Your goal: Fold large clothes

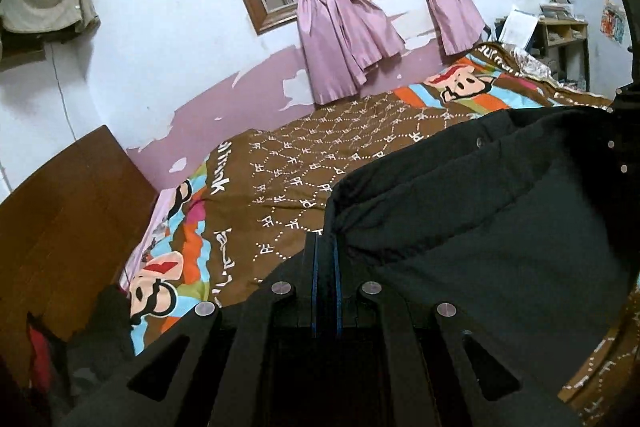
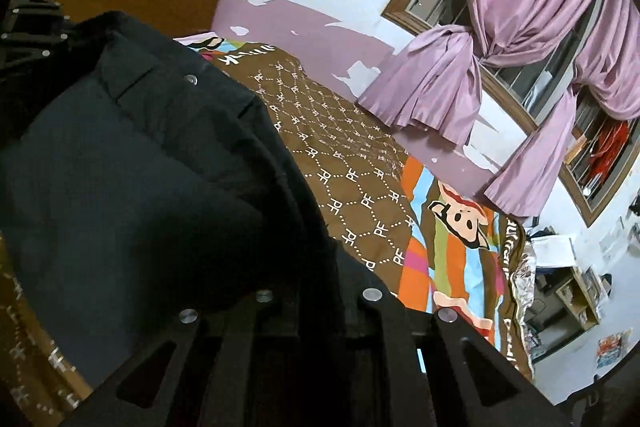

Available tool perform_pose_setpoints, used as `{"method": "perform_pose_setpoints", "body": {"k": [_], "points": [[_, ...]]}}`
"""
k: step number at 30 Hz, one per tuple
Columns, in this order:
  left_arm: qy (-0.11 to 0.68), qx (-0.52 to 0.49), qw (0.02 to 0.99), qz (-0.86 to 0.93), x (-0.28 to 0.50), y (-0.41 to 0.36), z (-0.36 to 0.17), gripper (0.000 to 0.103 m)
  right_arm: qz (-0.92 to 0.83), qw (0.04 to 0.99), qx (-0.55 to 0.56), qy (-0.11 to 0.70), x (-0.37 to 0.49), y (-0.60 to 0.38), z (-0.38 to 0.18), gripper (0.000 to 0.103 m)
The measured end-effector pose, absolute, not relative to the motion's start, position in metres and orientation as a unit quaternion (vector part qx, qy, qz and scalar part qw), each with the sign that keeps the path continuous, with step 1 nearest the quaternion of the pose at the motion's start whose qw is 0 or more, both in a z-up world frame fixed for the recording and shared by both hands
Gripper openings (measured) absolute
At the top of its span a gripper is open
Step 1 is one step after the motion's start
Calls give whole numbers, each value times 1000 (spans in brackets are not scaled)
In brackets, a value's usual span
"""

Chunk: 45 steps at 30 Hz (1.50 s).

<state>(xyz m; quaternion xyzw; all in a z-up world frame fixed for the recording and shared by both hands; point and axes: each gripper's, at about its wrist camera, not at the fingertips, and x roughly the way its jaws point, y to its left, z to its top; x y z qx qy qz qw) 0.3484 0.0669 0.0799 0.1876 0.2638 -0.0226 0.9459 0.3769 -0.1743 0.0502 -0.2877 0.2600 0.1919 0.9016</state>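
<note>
A large black padded jacket [image 1: 480, 227] with metal snaps hangs lifted above the bed between my two grippers. My left gripper [image 1: 325, 247] is shut on the jacket's left edge. The jacket also fills the left of the right wrist view [image 2: 140, 167]. My right gripper [image 2: 316, 247] is shut on the jacket's right edge; its fingertips are hidden under the cloth. The other gripper shows at the far edge of each view: the right one [image 1: 624, 131] and the left one [image 2: 32, 27].
The bed has a brown patterned quilt [image 1: 304, 163] with cartoon borders. A wooden headboard [image 1: 60, 219] stands at the left. A window with tied pink curtains [image 1: 344, 19] is behind the bed. A cluttered shelf [image 1: 560, 35] stands at the far end.
</note>
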Motion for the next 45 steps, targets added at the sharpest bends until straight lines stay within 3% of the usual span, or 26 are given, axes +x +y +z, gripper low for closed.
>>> {"method": "perform_pose_setpoints", "body": {"k": [9,14,17,18,19,20,21,24,26,29,34,40,45], "points": [[295,199,934,-29,394,74,26,5,204,893,-274,292,429,-169,10,14],[306,177,935,-33,410,80,17,13,207,890,-272,301,442,-167,-2,20],[307,162,937,-34,413,84,21,36,203,893,-267,299,443,-171,-2,31],[297,152,942,-31,410,89,26,56,201,895,-265,298,443,-172,-2,34],[287,143,947,-29,408,90,31,75,201,897,-260,297,443,-174,-2,43],[271,130,953,-24,403,94,37,82,200,899,-251,298,442,-176,-1,53],[259,117,958,-22,399,98,44,87,199,901,-245,297,441,-178,1,56],[248,86,965,-23,388,110,60,88,206,912,-214,283,429,-186,15,64],[243,84,966,-21,381,113,69,88,208,921,-187,271,418,-193,28,78],[231,84,968,-40,361,115,78,88,218,929,-149,258,400,-202,41,85],[247,80,960,-101,324,106,71,89,252,917,-84,296,376,-211,39,89],[297,81,936,-170,299,92,39,89,277,884,-76,369,356,-203,-8,91],[329,114,922,-168,311,76,7,89,285,879,-64,376,364,-200,-21,100]]}}
